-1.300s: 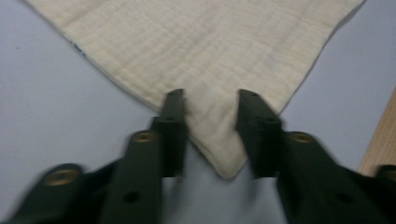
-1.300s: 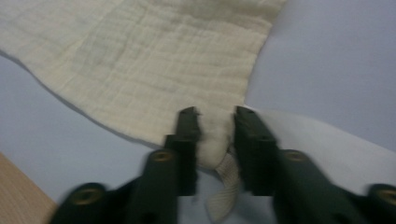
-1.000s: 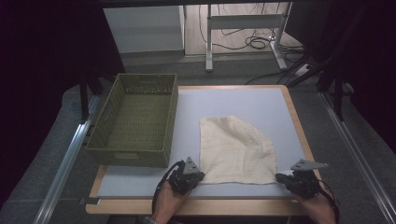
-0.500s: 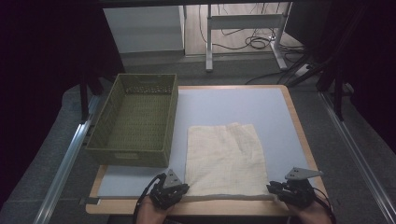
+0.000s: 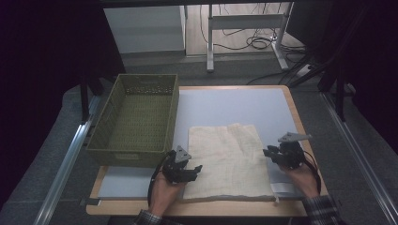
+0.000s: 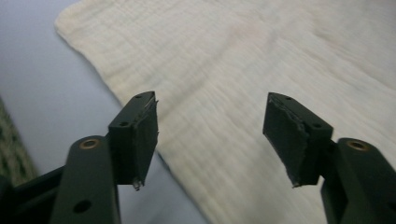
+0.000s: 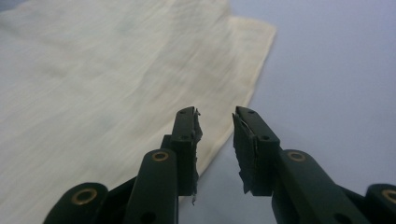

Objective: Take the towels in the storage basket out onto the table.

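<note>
A cream cloth (image 5: 229,161) lies flat as a rectangle on the blue-grey mat, its near hem at the table's front edge. My left gripper (image 5: 197,168) hovers at the cloth's left edge. Its jaws have just been opening and stand wide apart over the cloth (image 6: 261,56) with nothing gripped; the left gripper (image 6: 210,135) looks down on the weave. My right gripper (image 5: 267,152) is at the cloth's right edge. Its jaws have just been opening too, and a narrow gap shows in the right gripper (image 7: 217,140) above the cloth's border (image 7: 93,84), with nothing pinched.
An olive-green woven basket (image 5: 101,140) stands empty at the left of the table, close to my left gripper. The wooden table rim (image 5: 300,126) frames the mat (image 5: 225,108). Behind the table are desk legs and cables on the floor.
The cloth, earlier with a slanted folded corner, was drawn toward the near edge and now lies square. Both grippers have let go of its near corners and moved away from me along its sides.
</note>
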Tool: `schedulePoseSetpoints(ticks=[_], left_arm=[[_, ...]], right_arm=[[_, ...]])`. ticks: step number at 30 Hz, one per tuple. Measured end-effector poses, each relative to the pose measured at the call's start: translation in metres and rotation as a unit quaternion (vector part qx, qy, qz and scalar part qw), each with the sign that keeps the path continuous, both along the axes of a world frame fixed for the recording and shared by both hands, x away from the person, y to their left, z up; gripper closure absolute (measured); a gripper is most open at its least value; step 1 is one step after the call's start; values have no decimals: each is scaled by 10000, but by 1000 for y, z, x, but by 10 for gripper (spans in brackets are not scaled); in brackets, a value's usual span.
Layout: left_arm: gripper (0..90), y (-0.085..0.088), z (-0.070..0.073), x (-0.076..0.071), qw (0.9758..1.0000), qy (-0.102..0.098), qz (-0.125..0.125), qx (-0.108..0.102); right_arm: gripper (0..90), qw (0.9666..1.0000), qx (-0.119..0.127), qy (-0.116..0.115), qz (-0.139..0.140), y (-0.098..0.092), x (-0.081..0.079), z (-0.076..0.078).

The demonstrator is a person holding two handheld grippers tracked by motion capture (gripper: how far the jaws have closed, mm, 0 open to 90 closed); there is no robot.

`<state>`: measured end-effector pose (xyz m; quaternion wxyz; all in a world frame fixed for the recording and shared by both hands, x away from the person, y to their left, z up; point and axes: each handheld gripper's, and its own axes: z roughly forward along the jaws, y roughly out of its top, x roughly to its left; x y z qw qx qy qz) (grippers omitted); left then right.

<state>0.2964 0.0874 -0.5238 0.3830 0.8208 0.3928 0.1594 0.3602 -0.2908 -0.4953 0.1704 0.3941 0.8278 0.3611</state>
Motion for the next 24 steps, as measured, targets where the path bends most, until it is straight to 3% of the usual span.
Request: schedulePoseSetpoints(ticks=[1, 2, 6, 7, 8, 10, 11, 13, 15, 18, 20, 21, 24], left_arm=[[336, 0, 0, 0, 10000, 0, 0, 0], [334, -3, -4, 7, 10000, 16, 44, -4], [308, -8, -8, 18, 9999, -19, 135, 17], [303, -8, -8, 18, 9999, -19, 135, 17], [304, -9, -8, 21, 9998, -29, 181, 25], [301, -11, -8, 22, 9998, -52, 184, -15], [290, -12, -7, 23, 9998, -64, 182, -4], [286, -13, -7, 22, 9998, -102, 151, -52], [286, -13, -7, 23, 9998, -105, 146, -63], [286, -18, -5, 24, 9999, -109, 105, -54], [285, -20, -4, 25, 9999, -131, 87, -62], [285, -26, -3, 28, 9999, -143, 35, -87], [286, -37, -2, 35, 9998, -174, -50, -30]], right_arm=[[700, 10000, 0, 0, 0, 0, 0, 0], [704, 10000, -29, -6, -74, 6, 23, -2], [705, 9994, -81, -42, -340, 14, 59, -9], [705, 9994, -81, -42, -340, 14, 59, -9], [703, 9990, -13, 3, -442, 19, 75, -14], [705, 9990, 87, 105, -429, 23, 83, -19], [721, 9991, 85, 150, -396, 26, 84, -22], [864, 9992, -82, 80, -388, 31, 81, -25], [883, 9988, -14, 146, -464, 29, 79, -25], [887, 9978, -239, 54, -617, 21, 78, -22], [887, 9974, -214, 61, -681, 16, 78, -21], [886, 9968, -139, 90, -776, 2, 79, -19], [885, 9959, -175, 66, -886, -11, 79, -18]])
